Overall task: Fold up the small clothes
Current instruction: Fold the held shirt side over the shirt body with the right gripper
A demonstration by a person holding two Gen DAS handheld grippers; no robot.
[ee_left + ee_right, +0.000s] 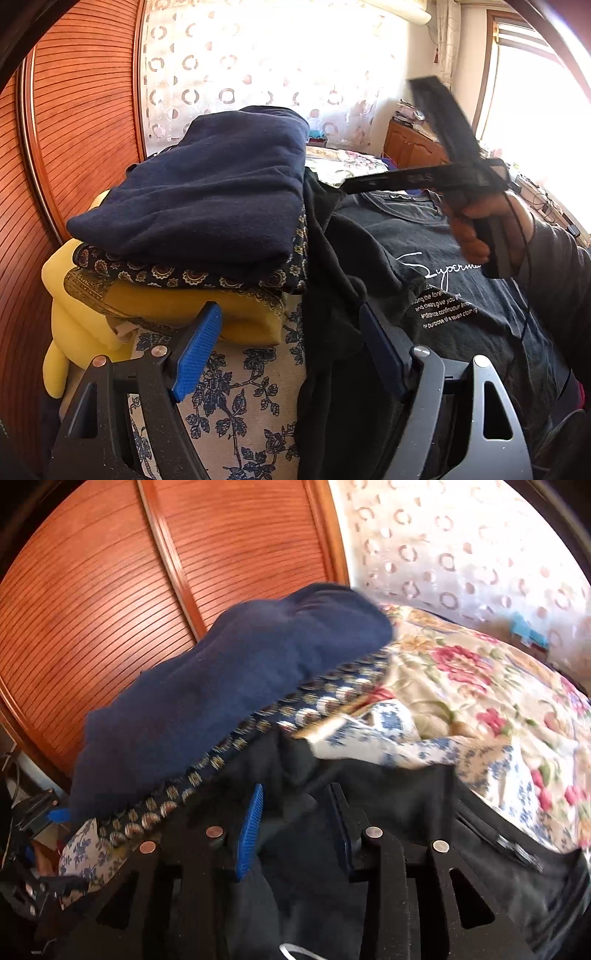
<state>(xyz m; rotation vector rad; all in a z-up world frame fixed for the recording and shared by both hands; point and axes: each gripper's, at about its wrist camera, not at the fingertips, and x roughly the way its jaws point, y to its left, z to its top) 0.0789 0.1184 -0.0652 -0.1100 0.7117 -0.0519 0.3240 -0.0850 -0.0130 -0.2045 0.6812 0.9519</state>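
Fabric — a dark grey T-shirt (443, 295) with white lettering on its chest — is lying spread flat across the floral bed cover (236, 387), filling the left wrist view from about two o'clock down to five o'clock. Its neckline is pointing toward twelve o'clock, and a script word with small lines of text beneath is showing near centre right. Along its left edge a black sleeve or fold (332, 295) is bunching up in a rumpled ridge, running from ten o'clock to six o'clock of the shirt.

At nine o'clock of the shirt a stack of folded clothes is sitting: a navy garment (207, 192) on top, a paisley-print piece (177, 275) under it, then a mustard-yellow one (229, 317).

Left gripper (291, 350) is hovering spread wide, its right finger against the black ridge, nothing pinched. Right gripper (295, 834) is standing partly apart over the dark cloth (388, 797); whether its pads are pressing any fabric I cannot tell — the picture is blurred. In the left wrist view a hand (480, 229) is holding it at two o'clock.
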